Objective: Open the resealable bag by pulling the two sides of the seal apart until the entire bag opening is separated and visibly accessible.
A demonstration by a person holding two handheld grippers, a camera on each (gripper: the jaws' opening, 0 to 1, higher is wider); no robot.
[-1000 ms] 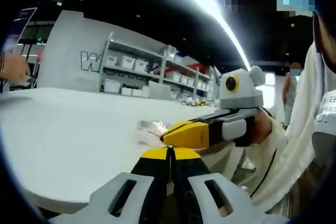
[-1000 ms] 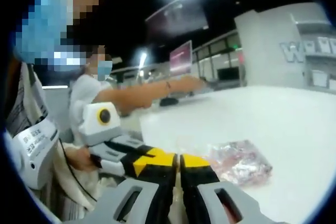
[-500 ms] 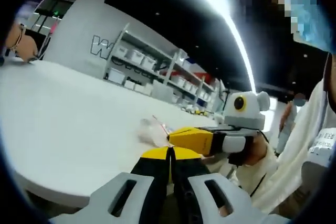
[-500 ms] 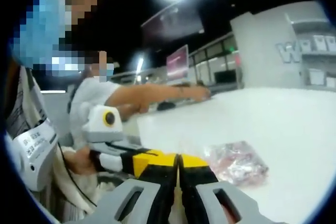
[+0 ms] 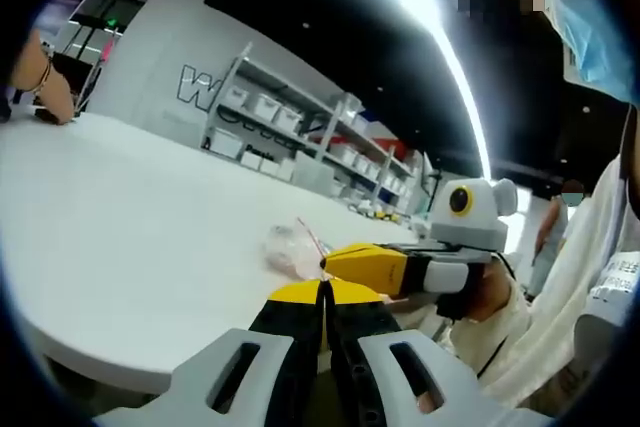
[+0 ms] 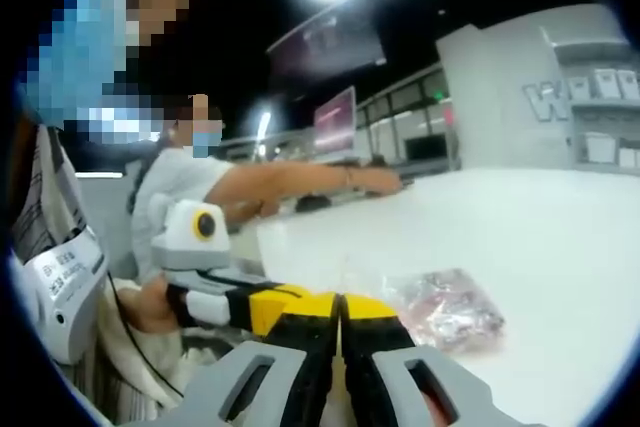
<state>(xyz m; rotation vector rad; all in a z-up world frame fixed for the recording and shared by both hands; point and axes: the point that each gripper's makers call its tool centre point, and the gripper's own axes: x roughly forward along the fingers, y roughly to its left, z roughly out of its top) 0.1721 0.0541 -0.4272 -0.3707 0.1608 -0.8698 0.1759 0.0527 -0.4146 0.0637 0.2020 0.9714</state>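
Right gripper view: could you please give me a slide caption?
Both grippers, right gripper and left gripper, shut beside the resealable bag on the white table.

Tongs (image 5: 322,292) yellow/black tips, grey body; bag (image 6: 445,309) clear w/ pinkish contents; table (image 5: 120,247) white.

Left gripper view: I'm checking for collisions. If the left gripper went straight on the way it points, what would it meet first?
Probably the right gripper's yellow tips, crossing just ahead of the shut left gripper; the clear resealable plastic bag lies beyond on the white table. Depth is unclear.
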